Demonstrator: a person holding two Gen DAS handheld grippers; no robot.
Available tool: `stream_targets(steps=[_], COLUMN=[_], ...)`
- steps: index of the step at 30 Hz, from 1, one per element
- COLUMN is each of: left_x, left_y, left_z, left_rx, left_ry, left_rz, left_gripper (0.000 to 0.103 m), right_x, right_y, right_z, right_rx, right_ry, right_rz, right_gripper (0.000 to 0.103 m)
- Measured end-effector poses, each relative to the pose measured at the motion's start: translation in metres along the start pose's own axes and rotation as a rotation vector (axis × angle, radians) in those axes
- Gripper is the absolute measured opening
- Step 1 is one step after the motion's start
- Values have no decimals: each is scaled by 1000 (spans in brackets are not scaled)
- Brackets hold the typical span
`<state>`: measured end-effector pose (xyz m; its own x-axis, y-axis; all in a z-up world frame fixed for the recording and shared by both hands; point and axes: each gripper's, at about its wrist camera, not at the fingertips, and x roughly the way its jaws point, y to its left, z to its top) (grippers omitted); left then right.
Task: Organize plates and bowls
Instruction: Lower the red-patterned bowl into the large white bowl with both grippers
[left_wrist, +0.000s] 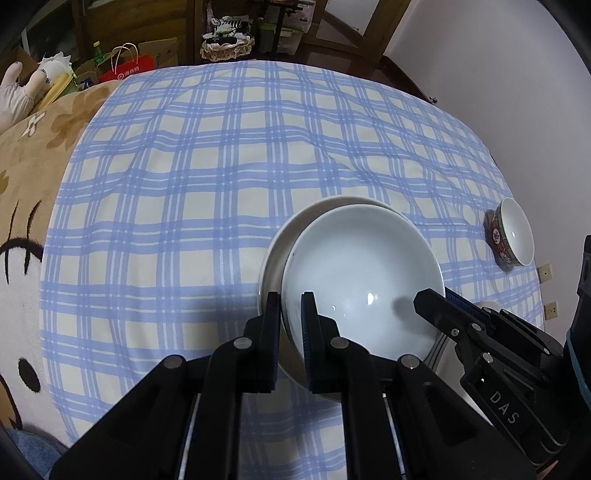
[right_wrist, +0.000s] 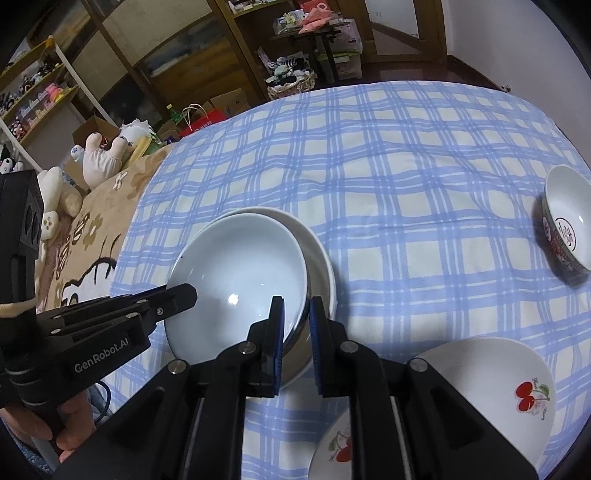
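risk: if either grip slips, pale bowl (left_wrist: 354, 266) drops crooked into white bowl (left_wrist: 275, 254) on the bed
jaws: left gripper (left_wrist: 290, 332) and right gripper (right_wrist: 297, 328) both pinch its rim, narrow

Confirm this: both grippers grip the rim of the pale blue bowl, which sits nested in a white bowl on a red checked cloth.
One detail is wrong: the cloth is blue and cream checked, not red, as both wrist views show. The rest holds: the left gripper and the right gripper each grip the rim of the pale blue bowl, nested in the white bowl.
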<state>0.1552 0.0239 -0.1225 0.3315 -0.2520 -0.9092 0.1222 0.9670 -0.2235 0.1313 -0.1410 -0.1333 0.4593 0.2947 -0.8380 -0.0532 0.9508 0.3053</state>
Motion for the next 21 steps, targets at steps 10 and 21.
stream_targets(steps=[10, 21], left_x=[2, 4], left_y=[1, 4], left_z=[2, 2], left_rx=[4, -20], left_ry=[7, 17], left_rz=[0, 9], left_gripper=[11, 11], right_x=[0, 2], right_y=[0, 0], right_z=[0, 0], right_rx=[3, 8], right_ry=[0, 4], right_rz=[1, 8], right_gripper=[16, 16])
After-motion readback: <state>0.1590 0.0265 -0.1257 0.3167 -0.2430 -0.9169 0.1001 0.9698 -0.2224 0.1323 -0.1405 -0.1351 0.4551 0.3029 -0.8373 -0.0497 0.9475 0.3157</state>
